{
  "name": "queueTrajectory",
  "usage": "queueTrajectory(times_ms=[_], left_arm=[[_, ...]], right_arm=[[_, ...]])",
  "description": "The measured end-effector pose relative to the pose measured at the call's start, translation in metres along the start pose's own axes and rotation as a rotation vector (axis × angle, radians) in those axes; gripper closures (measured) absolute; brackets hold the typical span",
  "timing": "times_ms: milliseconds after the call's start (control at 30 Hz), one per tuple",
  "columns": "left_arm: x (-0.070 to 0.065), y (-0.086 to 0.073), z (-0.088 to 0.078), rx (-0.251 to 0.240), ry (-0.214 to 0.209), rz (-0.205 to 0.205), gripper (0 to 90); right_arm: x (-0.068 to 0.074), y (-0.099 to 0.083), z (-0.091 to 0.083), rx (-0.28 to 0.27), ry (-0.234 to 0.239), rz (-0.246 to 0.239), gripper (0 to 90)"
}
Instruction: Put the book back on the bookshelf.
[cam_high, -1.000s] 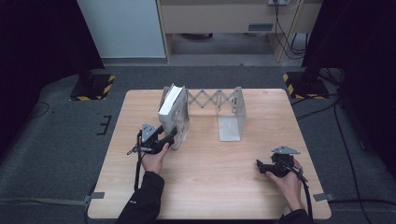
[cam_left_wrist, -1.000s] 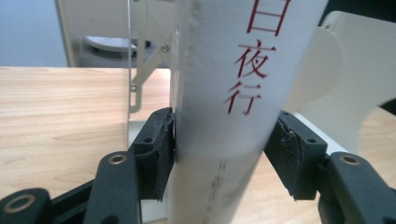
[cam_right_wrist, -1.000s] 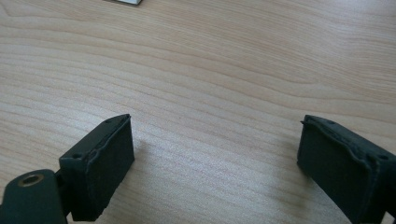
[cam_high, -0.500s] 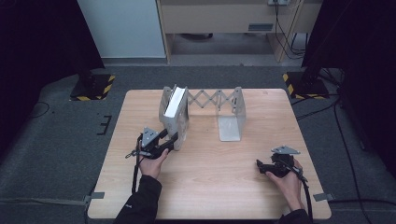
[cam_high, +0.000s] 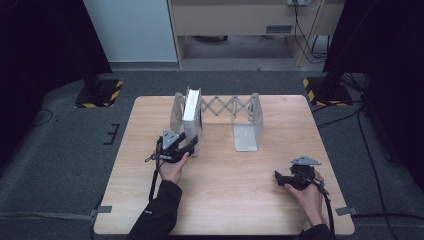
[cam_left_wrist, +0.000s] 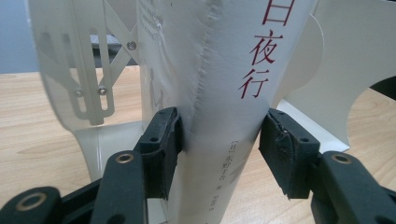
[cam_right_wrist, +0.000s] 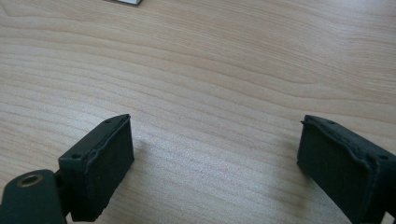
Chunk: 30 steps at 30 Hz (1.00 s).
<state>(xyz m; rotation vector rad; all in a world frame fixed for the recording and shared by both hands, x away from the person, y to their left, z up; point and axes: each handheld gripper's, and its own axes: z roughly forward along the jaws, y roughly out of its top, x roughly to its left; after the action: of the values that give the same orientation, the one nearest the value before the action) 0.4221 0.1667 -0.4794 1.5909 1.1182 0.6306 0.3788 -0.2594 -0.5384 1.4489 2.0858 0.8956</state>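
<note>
A white book (cam_high: 191, 112) stands upright against the left plate of a pale metal extendable book rack (cam_high: 246, 131) at the back of the wooden table (cam_high: 225, 200). My left gripper (cam_high: 192, 145) is at the book's near lower end. In the left gripper view the book (cam_left_wrist: 224, 70), with red characters on its spine, sits between the black pads (cam_left_wrist: 163, 140) of the left gripper (cam_left_wrist: 219, 135). Its jaws have just been closing and now press on the spine. My right gripper (cam_high: 277, 179) rests low at the front right, and in its own view the right gripper (cam_right_wrist: 215, 154) stands open over bare wood.
The rack's scissor links (cam_high: 227, 106) span between its two plates, and the right plate's foot (cam_high: 245, 139) lies flat on the table. Yellow-black stand bases (cam_high: 97, 92) sit on the grey floor beyond the table's back corners. A cabinet (cam_high: 240, 20) stands behind.
My left gripper has shifted a little to the right along the table, closing in on the book's lower end. The right hand has stayed where it was.
</note>
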Motion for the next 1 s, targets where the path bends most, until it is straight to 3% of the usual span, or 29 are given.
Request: queueTrajectory(times_ms=[333, 700, 867, 1000], left_arm=[[0.0, 0.003, 0.011, -0.007, 0.032, -0.028, 47.0], [-0.004, 0.005, 0.019, -0.002, 0.028, -0.016, 45.4], [-0.003, 0.008, 0.008, 0.021, -0.007, -0.023, 43.4], [-0.005, 0.01, -0.01, 0.033, -0.043, -0.024, 38.5]], right_arm=[[0.0, 0.0, 0.0, 0.0, -0.001, 0.0, 10.8], [0.0, 0.0, 0.0, 0.0, 0.0, 0.001, 10.8], [0.0, 0.0, 0.0, 0.0, 0.0, 0.0, 10.8], [0.0, 0.0, 0.0, -0.001, 0.0, 0.0, 10.8]])
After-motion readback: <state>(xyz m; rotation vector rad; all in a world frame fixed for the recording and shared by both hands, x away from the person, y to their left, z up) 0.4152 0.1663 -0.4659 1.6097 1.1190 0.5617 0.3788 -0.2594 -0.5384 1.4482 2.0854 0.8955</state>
